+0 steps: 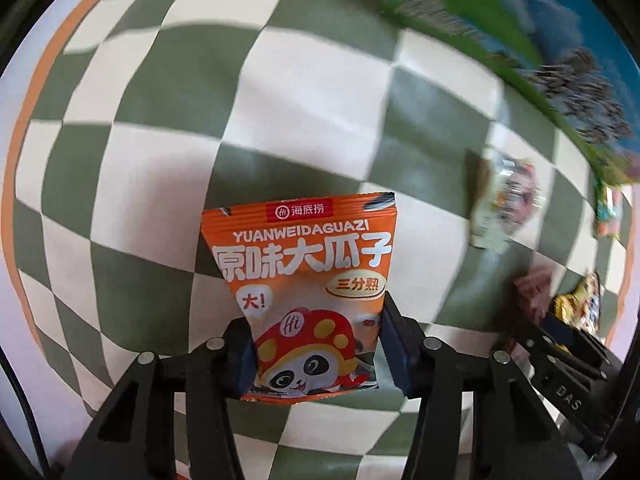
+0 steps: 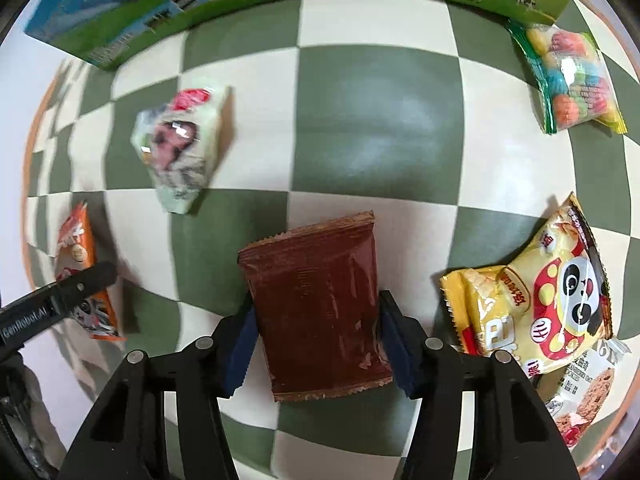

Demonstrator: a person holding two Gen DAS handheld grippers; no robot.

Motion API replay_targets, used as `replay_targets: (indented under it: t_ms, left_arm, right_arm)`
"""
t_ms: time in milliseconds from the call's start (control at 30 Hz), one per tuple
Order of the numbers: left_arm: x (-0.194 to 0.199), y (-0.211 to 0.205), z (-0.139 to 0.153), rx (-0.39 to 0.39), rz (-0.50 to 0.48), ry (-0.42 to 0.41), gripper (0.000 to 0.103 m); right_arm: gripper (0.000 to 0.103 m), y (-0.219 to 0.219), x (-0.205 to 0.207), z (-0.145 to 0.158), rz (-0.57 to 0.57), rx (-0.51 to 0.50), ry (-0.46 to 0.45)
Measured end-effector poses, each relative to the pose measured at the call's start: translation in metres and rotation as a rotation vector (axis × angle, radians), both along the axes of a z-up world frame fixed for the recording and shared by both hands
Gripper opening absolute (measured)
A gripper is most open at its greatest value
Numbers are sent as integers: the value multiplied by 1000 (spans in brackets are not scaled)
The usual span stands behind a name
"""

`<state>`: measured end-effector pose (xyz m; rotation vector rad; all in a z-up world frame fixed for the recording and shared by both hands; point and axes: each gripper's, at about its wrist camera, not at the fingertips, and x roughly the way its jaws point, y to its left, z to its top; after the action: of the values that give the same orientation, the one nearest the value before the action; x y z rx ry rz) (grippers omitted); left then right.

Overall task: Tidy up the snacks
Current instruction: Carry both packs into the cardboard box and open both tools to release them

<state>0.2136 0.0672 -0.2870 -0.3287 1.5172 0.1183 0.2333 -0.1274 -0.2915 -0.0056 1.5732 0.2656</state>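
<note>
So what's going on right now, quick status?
Left gripper shut on orange seed packet. Right gripper closed around brown packet. Nothing in the way.

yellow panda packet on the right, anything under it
Yes: in the right wrist view the yellow panda packet overlaps a white cookie packet at its lower edge. The covered part of that packet cannot be seen.

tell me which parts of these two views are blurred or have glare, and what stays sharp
Left wrist view: the orange seed packet in the left gripper is sharp, while the milk carton and small packets at right smear with motion blur. Right wrist view: mostly crisp; glare streaks the brown packet in the right gripper and the green square above it; the pale green packet is blurred. Both views bow the checkered cloth.
</note>
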Motion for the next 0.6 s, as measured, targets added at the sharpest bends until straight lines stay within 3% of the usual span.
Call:
replay_targets:
  t_ms: [233,433,600]
  left_arm:
    - [17,-20,82,-75,-90,-137,49]
    - [67,-31,175,-133,-191,-315,49]
    - [145,-33,211,-58,-259,-373,49]
  right_arm:
    - [59,3,3,49,3,130,-55]
    - [59,-2,34,145,14,253,-186]
    - [59,-15,100,215,7,267,-314]
